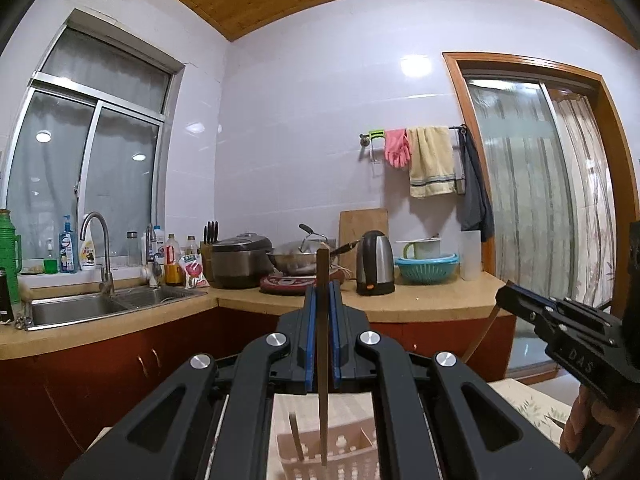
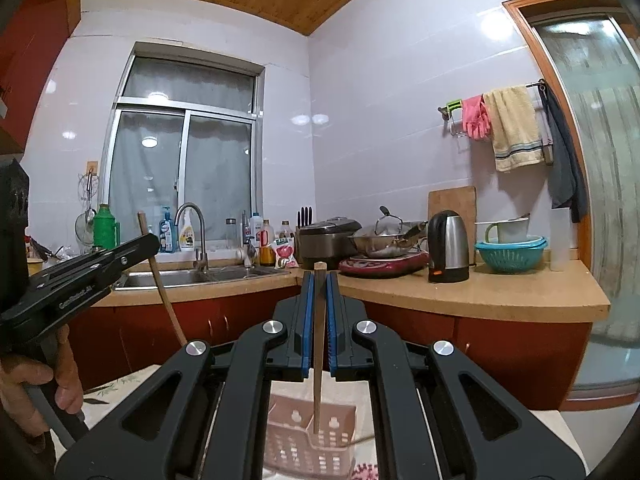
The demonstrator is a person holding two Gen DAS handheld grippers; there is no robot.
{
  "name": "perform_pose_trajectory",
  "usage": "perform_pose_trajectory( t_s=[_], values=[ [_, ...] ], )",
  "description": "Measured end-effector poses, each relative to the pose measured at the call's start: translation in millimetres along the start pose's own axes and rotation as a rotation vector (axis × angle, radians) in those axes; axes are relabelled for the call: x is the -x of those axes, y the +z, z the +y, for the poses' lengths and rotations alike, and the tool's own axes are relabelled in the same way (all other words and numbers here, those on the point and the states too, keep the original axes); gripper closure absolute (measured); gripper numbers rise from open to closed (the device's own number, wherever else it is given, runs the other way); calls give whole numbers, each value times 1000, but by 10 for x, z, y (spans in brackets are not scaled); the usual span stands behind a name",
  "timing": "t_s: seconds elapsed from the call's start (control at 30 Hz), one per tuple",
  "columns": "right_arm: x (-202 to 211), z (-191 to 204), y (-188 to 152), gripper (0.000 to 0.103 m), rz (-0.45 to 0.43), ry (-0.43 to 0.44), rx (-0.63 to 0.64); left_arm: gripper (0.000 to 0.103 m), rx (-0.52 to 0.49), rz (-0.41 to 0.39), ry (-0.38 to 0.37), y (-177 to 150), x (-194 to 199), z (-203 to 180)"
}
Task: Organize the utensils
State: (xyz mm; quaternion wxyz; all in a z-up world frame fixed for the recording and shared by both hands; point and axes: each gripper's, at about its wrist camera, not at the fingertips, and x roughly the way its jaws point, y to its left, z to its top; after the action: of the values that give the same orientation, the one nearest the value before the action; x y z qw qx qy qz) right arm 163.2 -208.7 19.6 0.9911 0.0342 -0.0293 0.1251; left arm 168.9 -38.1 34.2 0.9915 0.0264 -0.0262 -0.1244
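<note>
Left tool (image 1: 322, 292): blue pads closed on one upright wooden chopstick (image 1: 322, 360), its lower tip hanging over a pale perforated utensil basket (image 1: 352, 460) that holds a second, tilted chopstick (image 1: 297, 436). Right tool (image 2: 319, 280): pads closed on another upright chopstick (image 2: 319, 352), tip just above the pink-toned slotted basket (image 2: 308, 448) below. Beyond, well apart: kitchen table (image 1: 420, 304) with sink (image 1: 80, 308), rice cooker (image 1: 240, 260), wok (image 1: 296, 260), electric kettle (image 1: 375, 268), teal colander (image 1: 426, 268).

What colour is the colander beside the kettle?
Teal colander, clearest in the right wrist view.
</note>
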Motion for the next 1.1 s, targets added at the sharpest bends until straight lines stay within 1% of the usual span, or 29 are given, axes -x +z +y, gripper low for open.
perform_pose_trajectory(
  t_s=[0.07, 0.23, 0.33, 0.47, 0.6, 0.73, 0.77, 0.8, 0.83, 0.87, 0.9, 0.93, 0.97, 1.07, 1.1],
  values=[
    [-106, -37, -31, 96, 1, 3, -6, 96, -3, -8, 8, -30, -111, 7],
    [-334, -106, -166, 96, 18, 8, -14, 96, -4, 3, 22, -167, -350, 22],
    [-441, -135, -288, 96, 43, 12, -24, 96, -1, 36, 30, -303, -495, 42],
    [-581, -189, -518, 96, 98, 14, -45, 96, 12, 98, 32, -541, -608, 76],
    [-664, -178, -742, 96, 155, 18, -60, 96, 15, 151, 31, -717, -677, 86],
    [-698, -133, -869, 96, 202, 25, -55, 95, 21, 197, 29, -868, -701, 96],
    [-694, -121, -889, 95, 204, 23, -54, 92, 14, 191, 35, -884, -683, 94],
    [-679, -103, -906, 92, 210, 22, -52, 81, 3, 186, 43, -883, -671, 79],
    [-662, -85, -911, 81, 212, 18, -48, 70, -4, 190, 42, -885, -652, 74],
    [-643, -71, -907, 75, 209, 14, -43, 65, -1, 187, 38, -883, -630, 81],
    [-619, -56, -902, 66, 204, 10, -38, 57, 1, 184, 40, -877, -613, 86],
    [-581, -30, -888, 63, 199, 6, -29, 54, 0, 178, 39, -867, -584, 90],
    [-572, -19, -878, 63, 199, 4, -22, 52, -4, 173, 40, -851, -560, 91],
    [-490, 15, -818, 60, 193, -1, -13, 43, -9, 157, 44, -801, -499, 96],
    [-478, 13, -800, 56, 191, -2, -14, 38, -7, 148, 47, -770, -466, 103]
  ],
)
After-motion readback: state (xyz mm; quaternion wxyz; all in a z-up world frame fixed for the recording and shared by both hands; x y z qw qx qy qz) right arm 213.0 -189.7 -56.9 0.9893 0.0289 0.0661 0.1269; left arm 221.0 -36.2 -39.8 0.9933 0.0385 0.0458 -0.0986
